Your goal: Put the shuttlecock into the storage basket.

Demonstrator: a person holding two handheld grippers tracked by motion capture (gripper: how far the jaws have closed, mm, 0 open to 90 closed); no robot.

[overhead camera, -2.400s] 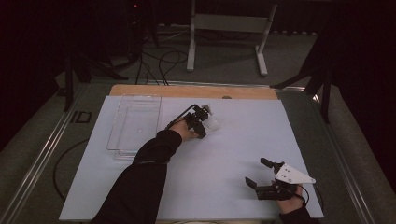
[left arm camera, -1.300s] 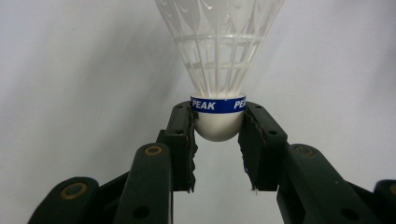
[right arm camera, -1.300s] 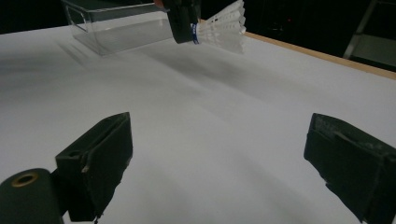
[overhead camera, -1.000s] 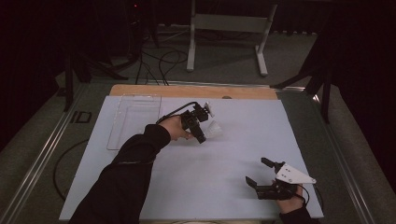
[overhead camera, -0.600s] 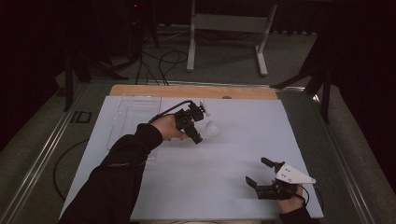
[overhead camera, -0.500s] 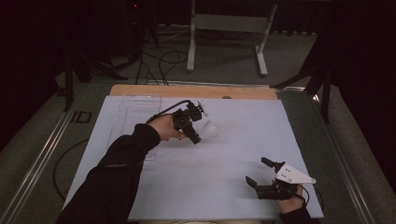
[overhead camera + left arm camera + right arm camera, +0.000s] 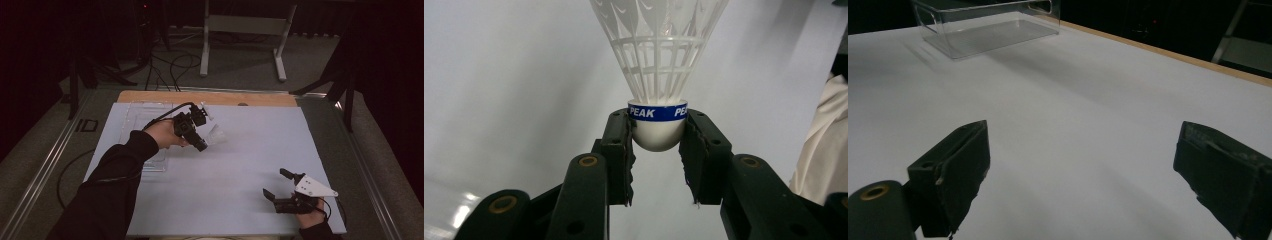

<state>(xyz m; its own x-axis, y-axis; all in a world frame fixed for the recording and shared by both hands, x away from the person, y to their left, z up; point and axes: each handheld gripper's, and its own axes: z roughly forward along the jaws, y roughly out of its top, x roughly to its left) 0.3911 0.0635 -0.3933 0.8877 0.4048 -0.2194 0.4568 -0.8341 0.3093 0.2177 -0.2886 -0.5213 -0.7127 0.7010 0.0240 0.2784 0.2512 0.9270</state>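
- The left gripper [image 7: 202,145] had its two black jaws closed on the rounded white cork base of a white plastic shuttlecock [image 7: 658,75], gripping at and just below the blue band that read PEAK
- The shuttlecock [image 7: 216,135] hung above the pale blue-white table mat [image 7: 240,175], just to the right of the clear plastic rectangular tray [image 7: 145,125], its skirt pointing away from the hand
- The likely step was carrying it to that tray, so the grip was best kept on the cork and off the thin skirt ribs, which would probably bend or crack under pressure
- The round cork gave the flat pads [image 7: 623,150] little to hold, so a steady squeeze with no wrist jerks seemed wise, or it might pivot or pop out
- Lowering it inside the tray wall [image 7: 998,25] before letting go would stop so light a thing from rolling off
- The right gripper [image 7: 280,186] lay near the mat's near right edge, well apart from the work, jaws spread wide with nothing between them [image 7: 1083,165]; it seemed best left there unless the tray needed steadying
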